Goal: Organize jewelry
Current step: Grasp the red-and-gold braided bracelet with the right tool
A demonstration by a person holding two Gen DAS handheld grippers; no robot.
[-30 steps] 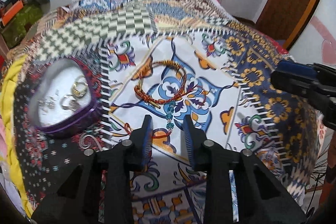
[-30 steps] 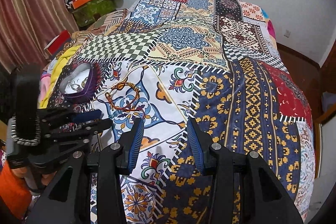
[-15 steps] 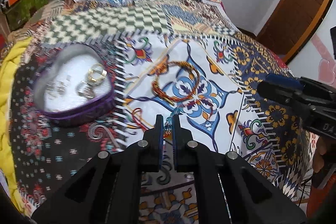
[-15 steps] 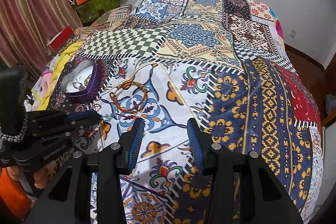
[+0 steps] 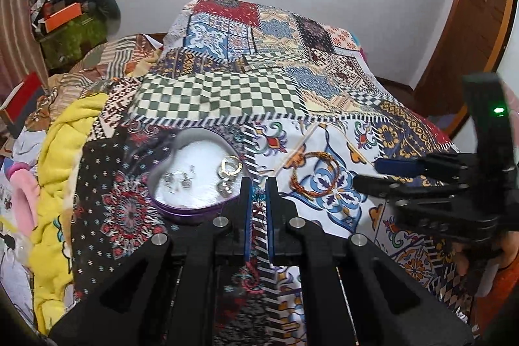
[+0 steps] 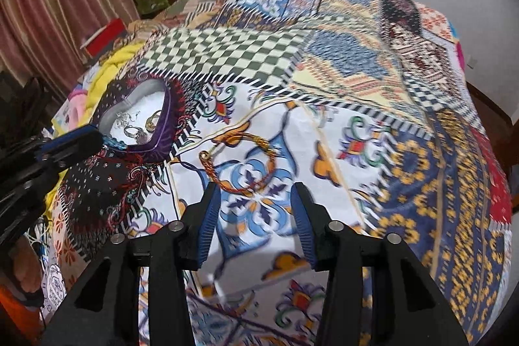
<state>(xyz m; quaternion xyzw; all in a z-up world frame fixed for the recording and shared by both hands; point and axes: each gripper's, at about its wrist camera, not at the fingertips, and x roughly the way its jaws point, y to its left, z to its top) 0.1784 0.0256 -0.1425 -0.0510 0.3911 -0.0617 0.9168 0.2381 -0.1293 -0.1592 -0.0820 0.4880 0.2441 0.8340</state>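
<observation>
On the patchwork quilt (image 5: 227, 93) a heart-shaped tin (image 5: 194, 209) with rings (image 5: 231, 166) sits at nine o'clock of the white panel, and an orange braided bracelet (image 6: 240, 164) lies flat at the panel's centre. The left claw (image 5: 258, 196) is pinched onto a teal bead strand (image 5: 257, 194) with a red cord, just at the tin's four o'clock rim; the right claw (image 6: 256, 216) hangs wide apart and empty, at the bracelet's six o'clock. Both pieces look light, limp and snag-prone, so I would grip the strand by its beads and the bracelet across its braid.

Your left gripper (image 5: 258, 195) is nearly closed, its jaws pinching a small blue bead piece (image 5: 257, 194). Your right gripper (image 6: 256, 209) is spread wide.
</observation>
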